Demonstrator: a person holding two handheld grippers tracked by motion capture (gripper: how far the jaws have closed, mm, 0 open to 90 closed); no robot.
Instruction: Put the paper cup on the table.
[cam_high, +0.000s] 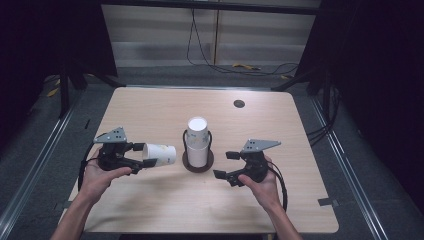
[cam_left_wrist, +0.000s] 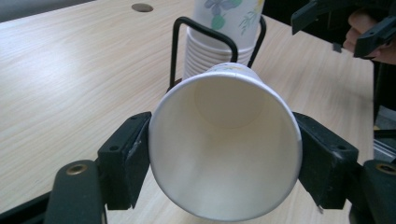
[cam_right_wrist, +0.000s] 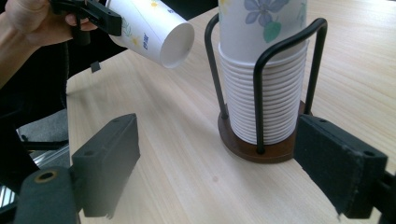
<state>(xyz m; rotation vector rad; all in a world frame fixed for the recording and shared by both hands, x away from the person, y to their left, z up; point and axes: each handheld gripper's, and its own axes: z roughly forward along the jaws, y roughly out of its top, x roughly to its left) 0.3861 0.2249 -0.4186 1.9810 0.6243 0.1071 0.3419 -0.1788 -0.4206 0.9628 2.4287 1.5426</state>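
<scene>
Left of the cup stack, our left tool grips a paper cup by its rim, lying sideways above the table, its base pointing at the stack. The stack stands upside down in a black wire holder on a round wooden base. Right of the stack, our right tool hangs wide and empty, facing it.

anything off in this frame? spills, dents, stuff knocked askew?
Nothing stands out. The paper cup lies sideways in the left tool, undented. The cup stack stands upright in its wire holder. The table looks dry.
</scene>
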